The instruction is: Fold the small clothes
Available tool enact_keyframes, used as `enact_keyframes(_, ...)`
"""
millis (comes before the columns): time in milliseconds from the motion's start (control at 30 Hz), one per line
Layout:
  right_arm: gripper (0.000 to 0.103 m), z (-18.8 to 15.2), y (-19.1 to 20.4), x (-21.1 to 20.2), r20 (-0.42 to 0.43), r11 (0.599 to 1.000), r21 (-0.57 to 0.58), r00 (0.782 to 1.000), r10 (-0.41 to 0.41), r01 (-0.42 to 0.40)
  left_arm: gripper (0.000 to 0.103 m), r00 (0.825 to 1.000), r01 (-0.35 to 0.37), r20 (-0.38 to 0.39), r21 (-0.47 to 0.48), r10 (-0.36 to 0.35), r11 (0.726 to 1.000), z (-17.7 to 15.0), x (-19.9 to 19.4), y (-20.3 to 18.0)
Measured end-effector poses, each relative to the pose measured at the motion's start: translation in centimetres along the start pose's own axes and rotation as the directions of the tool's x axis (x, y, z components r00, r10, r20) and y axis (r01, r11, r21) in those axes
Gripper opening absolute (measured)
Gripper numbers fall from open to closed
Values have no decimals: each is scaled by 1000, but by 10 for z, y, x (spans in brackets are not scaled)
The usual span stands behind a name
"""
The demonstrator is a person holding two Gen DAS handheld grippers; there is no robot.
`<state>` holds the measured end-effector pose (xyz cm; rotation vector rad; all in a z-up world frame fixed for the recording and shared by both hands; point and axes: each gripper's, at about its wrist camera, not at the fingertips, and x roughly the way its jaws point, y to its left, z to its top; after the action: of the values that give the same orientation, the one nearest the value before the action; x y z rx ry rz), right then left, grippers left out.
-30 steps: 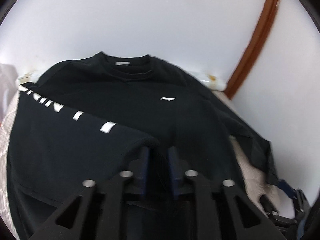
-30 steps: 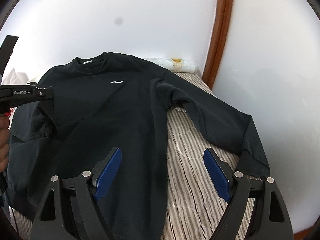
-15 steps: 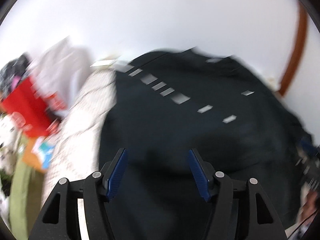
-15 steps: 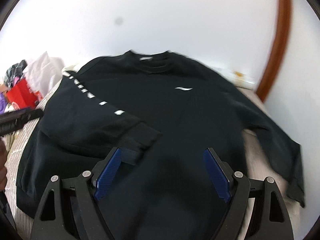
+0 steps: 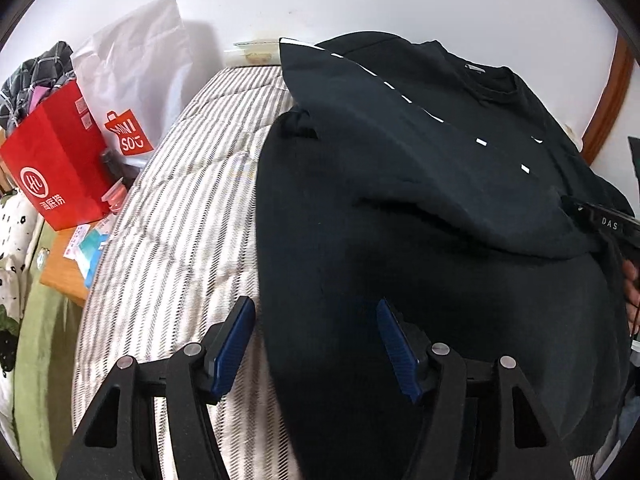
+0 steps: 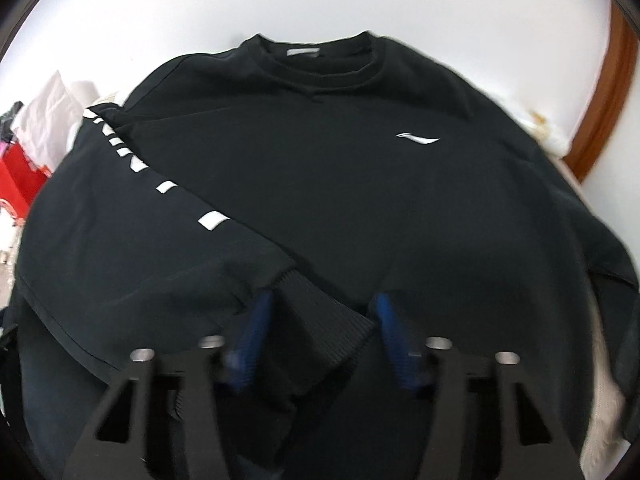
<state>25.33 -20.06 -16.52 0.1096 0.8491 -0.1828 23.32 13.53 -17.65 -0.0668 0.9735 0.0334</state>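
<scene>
A black sweatshirt [image 6: 360, 184] with a white chest logo lies flat on a striped mattress [image 5: 176, 216]. Its left sleeve [image 6: 168, 216], with white marks, is folded across the body. The sleeve's ribbed cuff [image 6: 320, 320] lies between the fingers of my right gripper [image 6: 320, 324], which is open right over it. My left gripper [image 5: 316, 340] is open and empty above the sweatshirt's [image 5: 420, 240] left side edge, near the hem. The right gripper's body [image 5: 608, 224] shows at the right edge of the left wrist view.
A red paper bag [image 5: 56, 160] and a white Miniso bag [image 5: 132, 80] stand left of the mattress, beside a wooden stand [image 5: 64, 264] with small items. A white wall is behind. A brown door frame [image 6: 600, 92] is at the right.
My left gripper let go of the sleeve cuff, opened and swung to the sweatshirt's left edge. My right gripper moved left over the folded cuff and its fingers have drawn closer together.
</scene>
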Motion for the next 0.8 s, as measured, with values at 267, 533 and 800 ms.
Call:
enact_keyframes(267,8,16,3,-50,145,994,-93,987,64,-51,71,999,-24,23,-11,24,1000,-2,1,-2)
enact_keyframes(533,8,70,-61,-73,246,996,12,965,-92,92,73,999,-36,28,-23,37,999,-3,2,-1)
enact_keyframes(800,8,74,-126,-44,133,978,141,976,-173,154,75,999,-41,27,-28,41,999,-4,2,-2)
